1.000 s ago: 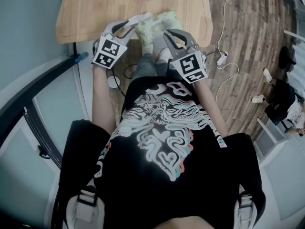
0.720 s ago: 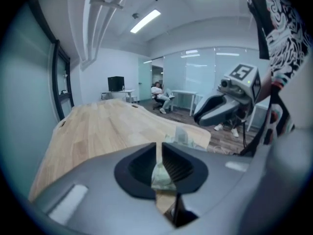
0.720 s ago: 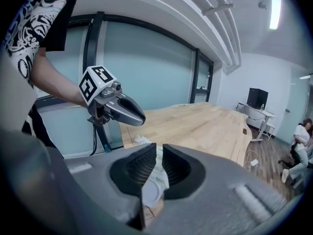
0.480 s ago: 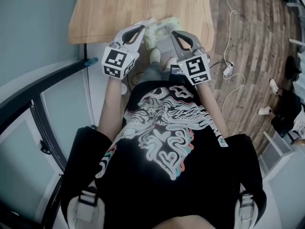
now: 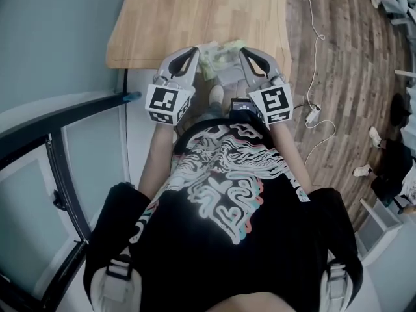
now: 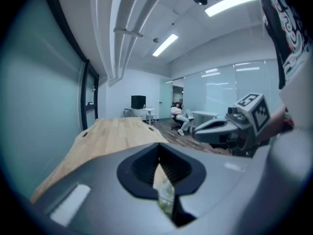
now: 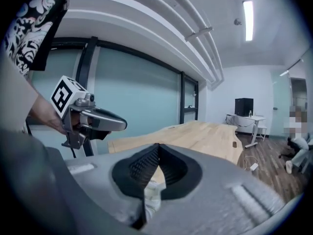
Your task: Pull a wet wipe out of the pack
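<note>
A pale green wet wipe pack (image 5: 218, 56) hangs between my two grippers, just above the near edge of the wooden table (image 5: 195, 12). My left gripper (image 5: 196, 51) is shut on the pack's left side; a sliver of its greenish film (image 6: 165, 194) shows pinched between the jaws. On the right side my right gripper (image 5: 241, 51) is shut too, with whitish crumpled material (image 7: 150, 198) in its jaws; whether that is the pack's edge or a wipe I cannot tell. Each gripper view shows the other gripper, the right (image 6: 205, 130) and the left (image 7: 115, 124), close alongside.
A dark-framed glass wall (image 5: 65, 122) runs along the left. White cables and a power adapter (image 5: 313, 112) lie on the wood floor to the right. Far off are a seated person (image 6: 182, 117) and a desk with a monitor (image 7: 244, 110).
Both grippers were open around the pack on the table; they have shut on it and come up and back toward the person's body with it.
</note>
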Action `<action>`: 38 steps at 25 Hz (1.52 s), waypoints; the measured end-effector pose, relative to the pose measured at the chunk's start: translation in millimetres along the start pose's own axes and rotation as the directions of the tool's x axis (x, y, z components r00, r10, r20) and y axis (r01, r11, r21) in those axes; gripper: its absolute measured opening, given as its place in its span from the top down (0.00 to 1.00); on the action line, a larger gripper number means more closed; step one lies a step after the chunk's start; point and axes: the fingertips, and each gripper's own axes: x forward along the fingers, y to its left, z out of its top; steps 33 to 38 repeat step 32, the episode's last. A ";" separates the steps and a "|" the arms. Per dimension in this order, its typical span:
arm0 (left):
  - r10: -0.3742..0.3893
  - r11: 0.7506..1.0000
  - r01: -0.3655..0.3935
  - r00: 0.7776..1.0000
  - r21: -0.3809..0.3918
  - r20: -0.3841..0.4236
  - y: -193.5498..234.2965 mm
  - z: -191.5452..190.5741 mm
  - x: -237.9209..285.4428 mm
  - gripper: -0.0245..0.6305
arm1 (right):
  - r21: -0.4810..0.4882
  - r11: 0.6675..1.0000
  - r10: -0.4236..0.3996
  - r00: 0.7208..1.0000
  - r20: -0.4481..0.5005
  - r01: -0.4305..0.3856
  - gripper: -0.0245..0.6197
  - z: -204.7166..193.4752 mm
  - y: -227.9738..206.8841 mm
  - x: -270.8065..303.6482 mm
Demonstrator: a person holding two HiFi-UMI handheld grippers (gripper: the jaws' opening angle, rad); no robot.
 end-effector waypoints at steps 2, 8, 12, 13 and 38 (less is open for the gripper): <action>-0.006 1.000 0.006 1.000 0.023 0.014 -5.6 10.4 -1.2 0.98 | 0.059 0.998 -0.027 0.999 0.036 0.025 0.96 15.9 -8.8 -5.5; 0.000 0.999 -0.001 1.000 0.047 0.025 -17.4 22.3 -1.1 0.98 | 0.019 0.999 -0.046 0.994 0.098 0.044 0.96 44.2 -19.7 -12.5; 0.029 1.000 -0.029 0.997 -0.001 0.075 -10.8 32.0 1.9 0.98 | 0.025 0.999 -0.041 0.994 0.099 0.038 0.96 41.2 -22.7 -12.5; 0.033 0.999 -0.031 0.996 -0.018 0.080 -9.7 32.4 1.7 0.98 | 0.022 0.999 -0.034 0.995 0.098 0.032 0.96 40.8 -21.2 -12.9; 0.083 0.996 -0.083 0.996 0.027 0.022 -7.6 24.1 10.0 0.98 | 0.015 1.000 -0.024 0.994 0.110 0.023 0.96 38.7 -34.3 -23.7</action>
